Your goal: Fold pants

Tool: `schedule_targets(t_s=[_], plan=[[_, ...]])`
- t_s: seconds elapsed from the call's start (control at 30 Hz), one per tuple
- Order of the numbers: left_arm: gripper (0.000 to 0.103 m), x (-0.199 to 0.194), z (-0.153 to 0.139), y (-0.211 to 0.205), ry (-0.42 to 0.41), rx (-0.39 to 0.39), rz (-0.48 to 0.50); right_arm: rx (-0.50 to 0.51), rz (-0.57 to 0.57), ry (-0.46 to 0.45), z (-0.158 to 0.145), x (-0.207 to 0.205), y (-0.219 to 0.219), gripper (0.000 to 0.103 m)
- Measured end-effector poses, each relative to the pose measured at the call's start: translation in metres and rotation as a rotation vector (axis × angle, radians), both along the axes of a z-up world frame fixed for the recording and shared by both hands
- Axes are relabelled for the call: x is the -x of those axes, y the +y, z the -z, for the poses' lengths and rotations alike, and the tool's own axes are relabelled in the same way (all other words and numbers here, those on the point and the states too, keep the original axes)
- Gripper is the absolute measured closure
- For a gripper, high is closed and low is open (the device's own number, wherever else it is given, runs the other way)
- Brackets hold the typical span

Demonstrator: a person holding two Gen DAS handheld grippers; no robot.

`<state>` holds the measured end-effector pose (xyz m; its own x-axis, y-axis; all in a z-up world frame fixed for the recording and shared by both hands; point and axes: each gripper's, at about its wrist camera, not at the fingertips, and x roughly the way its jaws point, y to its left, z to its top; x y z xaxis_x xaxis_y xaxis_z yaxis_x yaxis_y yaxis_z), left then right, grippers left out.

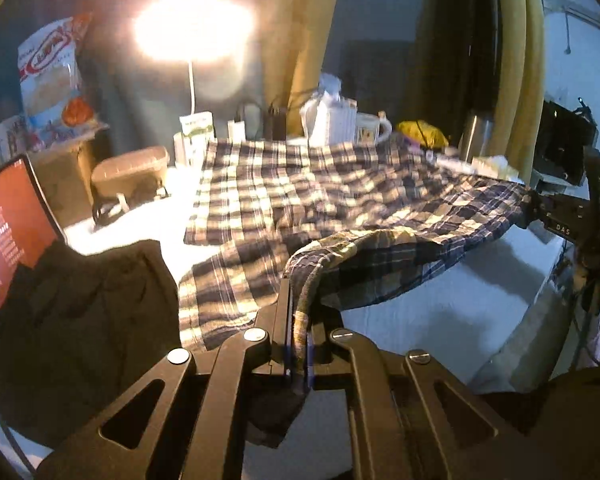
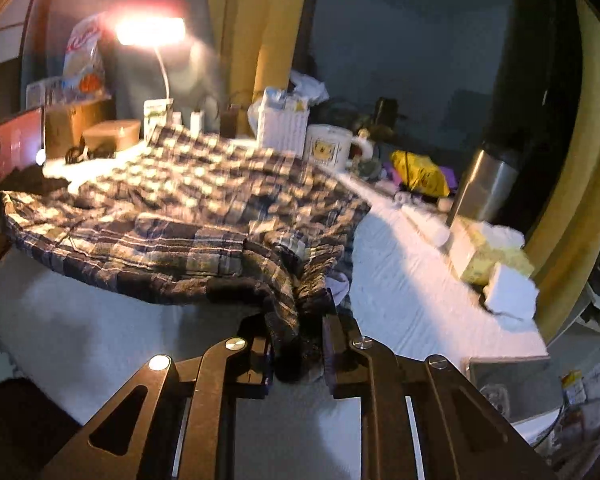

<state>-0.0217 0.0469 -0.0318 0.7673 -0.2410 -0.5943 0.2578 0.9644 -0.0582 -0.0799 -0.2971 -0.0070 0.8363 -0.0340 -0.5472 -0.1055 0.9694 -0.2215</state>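
The plaid pants (image 1: 300,188) lie on the white-covered table (image 1: 440,312), dark blue and cream checks. Their near edge is lifted off the table and stretched between both grippers. My left gripper (image 1: 298,304) is shut on a bunched corner of the pants. The right gripper (image 1: 540,208) shows at the far right of the left wrist view, holding the other corner. In the right wrist view my right gripper (image 2: 296,320) is shut on a wad of the pants (image 2: 204,204). The far part of the pants rests flat on the table (image 2: 412,292).
A dark garment (image 1: 80,320) lies left beside a red-lit laptop (image 1: 8,236). A lit lamp (image 1: 192,28), white basket (image 2: 282,124), mug (image 2: 328,146), steel flask (image 2: 488,184), yellow bag (image 2: 420,174) and tissues (image 2: 496,264) line the table's back and right edge.
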Motion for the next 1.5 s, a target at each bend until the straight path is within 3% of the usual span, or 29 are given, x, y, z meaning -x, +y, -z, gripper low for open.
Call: schedule_targets(t_s=[0.2,0.5,0.87,1.2,1.37,1.4,1.43,1.5], plan=[[0.099,-0.017,-0.032,0.007,-0.064,0.032,0.007,-0.035,0.002,-0.055,-0.028,-0.008,-0.003,0.084],[0.099,-0.074,-0.063,0.006,-0.157,0.003,0.034,-0.091,0.02,-0.099,-0.051,-0.049,-0.014,0.084],[0.099,-0.181,-0.061,0.006,-0.165,-0.016,0.055,-0.151,0.048,-0.084,-0.057,-0.133,-0.034,0.084],[0.099,-0.303,-0.035,0.006,-0.088,-0.011,0.05,-0.171,0.072,-0.005,-0.036,-0.224,-0.044,0.084],[0.087,-0.363,0.004,0.022,0.076,-0.001,-0.042,-0.145,0.07,0.058,-0.011,-0.27,-0.041,0.084],[0.072,-0.368,0.011,0.026,0.096,-0.016,-0.079,-0.131,0.07,0.077,-0.004,-0.281,-0.039,0.082],[0.057,-0.369,0.015,0.031,0.1,-0.027,-0.106,-0.118,0.078,0.086,0.001,-0.289,-0.037,0.074],[0.037,-0.367,0.018,0.044,0.103,-0.025,-0.156,-0.087,0.117,0.076,0.008,-0.301,-0.036,0.05]])
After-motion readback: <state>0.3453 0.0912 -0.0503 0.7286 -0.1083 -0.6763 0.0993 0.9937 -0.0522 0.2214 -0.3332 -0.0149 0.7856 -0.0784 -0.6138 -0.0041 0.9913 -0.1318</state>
